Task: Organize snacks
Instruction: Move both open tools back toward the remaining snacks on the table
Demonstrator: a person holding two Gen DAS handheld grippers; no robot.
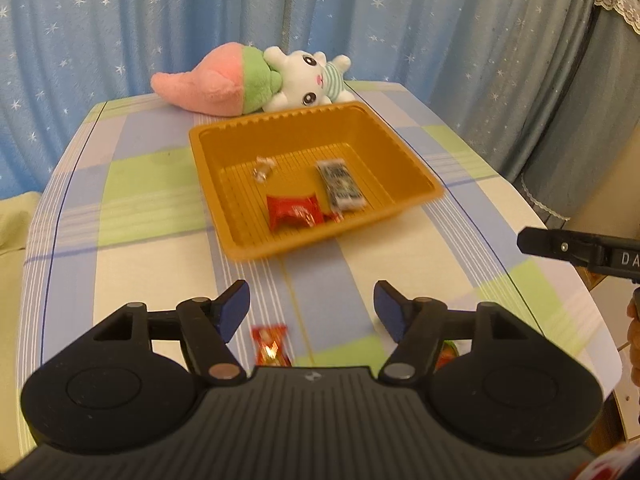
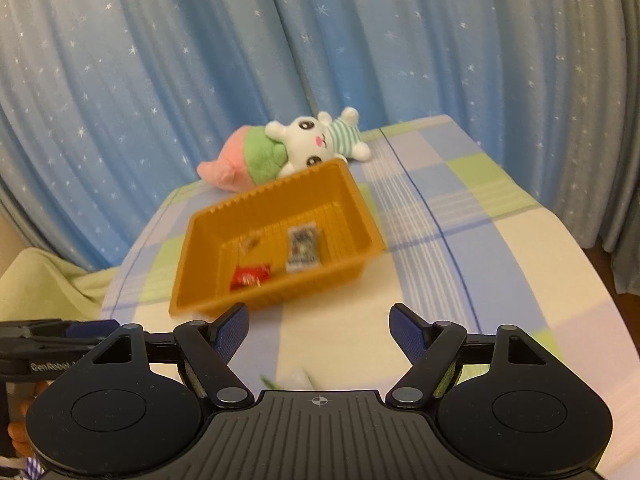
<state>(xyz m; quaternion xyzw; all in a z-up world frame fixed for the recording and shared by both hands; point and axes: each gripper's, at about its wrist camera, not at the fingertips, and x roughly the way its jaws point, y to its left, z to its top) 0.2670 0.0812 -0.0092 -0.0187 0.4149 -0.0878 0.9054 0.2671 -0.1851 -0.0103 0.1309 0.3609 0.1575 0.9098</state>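
An orange plastic tray (image 1: 404, 148) (image 2: 200, 240) sits mid-table. Inside lie a red snack packet (image 1: 294, 210) (image 2: 250, 276), a grey-white bar wrapper (image 1: 340, 184) (image 2: 303, 246) and a small clear-wrapped candy (image 1: 262, 168) (image 2: 250, 242). My left gripper (image 1: 312, 308) is open and empty, hovering in front of the tray. A red candy packet (image 1: 272, 346) lies on the cloth beneath it, and another reddish wrapper (image 1: 446, 354) peeks behind its right finger. My right gripper (image 2: 320, 328) is open and empty, near the tray's front. A green-white wrapper (image 2: 294, 380) shows just below it.
A pink-green plush (image 1: 216, 84) (image 2: 248, 156) and a white bunny plush (image 1: 308, 80) (image 2: 316, 140) lie behind the tray. The checked tablecloth (image 1: 140, 200) (image 2: 500, 260) ends at starry blue curtains (image 1: 120, 20). Each gripper shows at the other view's edge, right (image 1: 580, 252), left (image 2: 52, 340).
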